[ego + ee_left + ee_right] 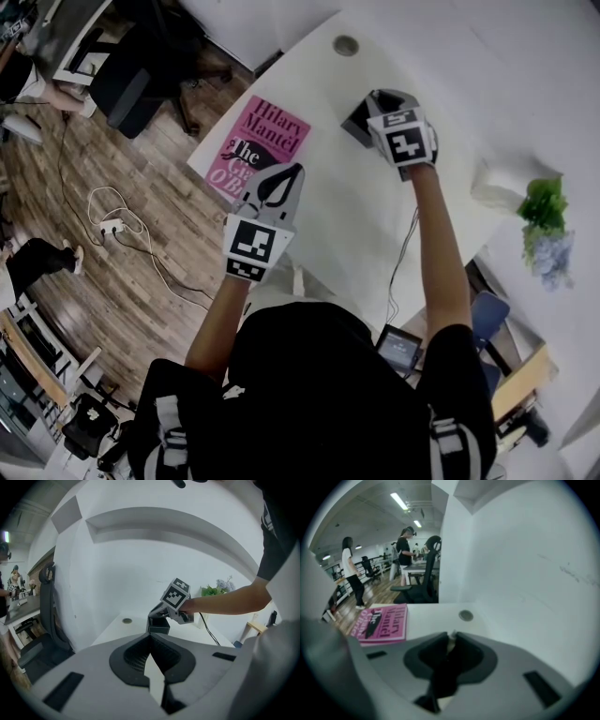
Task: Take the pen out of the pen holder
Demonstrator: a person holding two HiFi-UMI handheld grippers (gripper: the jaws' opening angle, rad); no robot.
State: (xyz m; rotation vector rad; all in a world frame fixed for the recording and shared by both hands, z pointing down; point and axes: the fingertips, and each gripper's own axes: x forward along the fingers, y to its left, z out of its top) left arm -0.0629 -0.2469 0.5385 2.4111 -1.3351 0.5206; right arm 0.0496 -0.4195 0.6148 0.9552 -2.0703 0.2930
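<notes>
Left tongs (292, 173) hang shut and empty above the surface (356, 225). Farther out, right tongs (451, 636) pinch the pale pen (452, 641), which stands in the black pen holder (357, 125). Best to lift straight up along its axis, grip firm, so the holder does not tip.

Only readable thing here is the pink book (258, 148) lying on the white desk (337, 216). The cover says "Hilary Mantel" in big dark letters, with "The" under it. The rest of the title starts with "O", and I can't make out more.
</notes>
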